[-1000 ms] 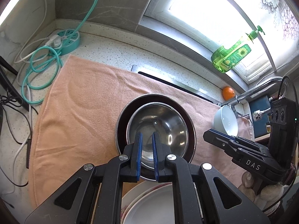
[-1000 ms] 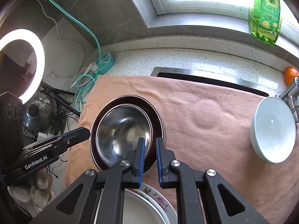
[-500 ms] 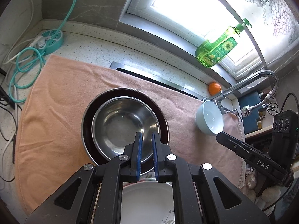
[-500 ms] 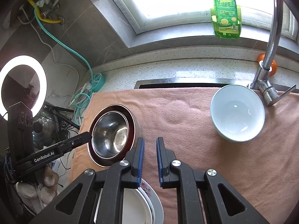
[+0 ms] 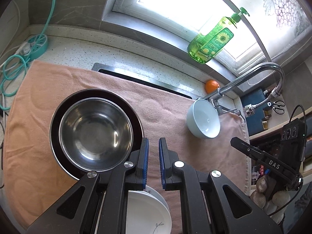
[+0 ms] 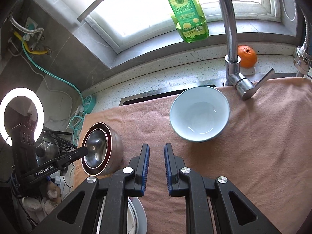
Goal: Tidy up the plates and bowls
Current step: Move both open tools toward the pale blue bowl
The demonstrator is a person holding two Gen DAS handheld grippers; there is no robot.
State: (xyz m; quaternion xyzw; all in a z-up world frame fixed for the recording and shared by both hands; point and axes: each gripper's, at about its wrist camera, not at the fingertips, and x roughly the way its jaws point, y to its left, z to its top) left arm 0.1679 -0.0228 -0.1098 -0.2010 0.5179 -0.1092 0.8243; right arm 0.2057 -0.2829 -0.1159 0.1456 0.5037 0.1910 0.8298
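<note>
A steel bowl point(image 5: 95, 132) sits nested in a dark-rimmed bowl point(image 5: 58, 117) on the left of the pink towel point(image 5: 165, 105). My left gripper point(image 5: 153, 146) is shut and empty, just right of that pair. A pale blue bowl point(image 6: 198, 115) stands alone near the faucet, also in the left wrist view point(image 5: 203, 120). My right gripper point(image 6: 157, 150) hovers short of it, shut with nothing between its blue pads. White plates point(image 5: 144, 210) lie stacked under both grippers, their edge point(image 6: 134, 218) mostly hidden. The left gripper point(image 6: 85, 151) reaches over the nested bowls point(image 6: 97, 148).
A chrome faucet point(image 6: 232, 54) rises behind the pale bowl, with an orange point(image 6: 246, 56) and a green soap bottle point(image 6: 185, 13) on the sill. The sink slot point(image 5: 144, 80) runs along the towel's far edge. Teal cable point(image 5: 11, 72) and a ring light point(image 6: 21, 113) lie left.
Both grippers have swung to the right. The right one left the nested bowls and now faces the pale blue bowl. The left one moved off the steel bowl to its right side.
</note>
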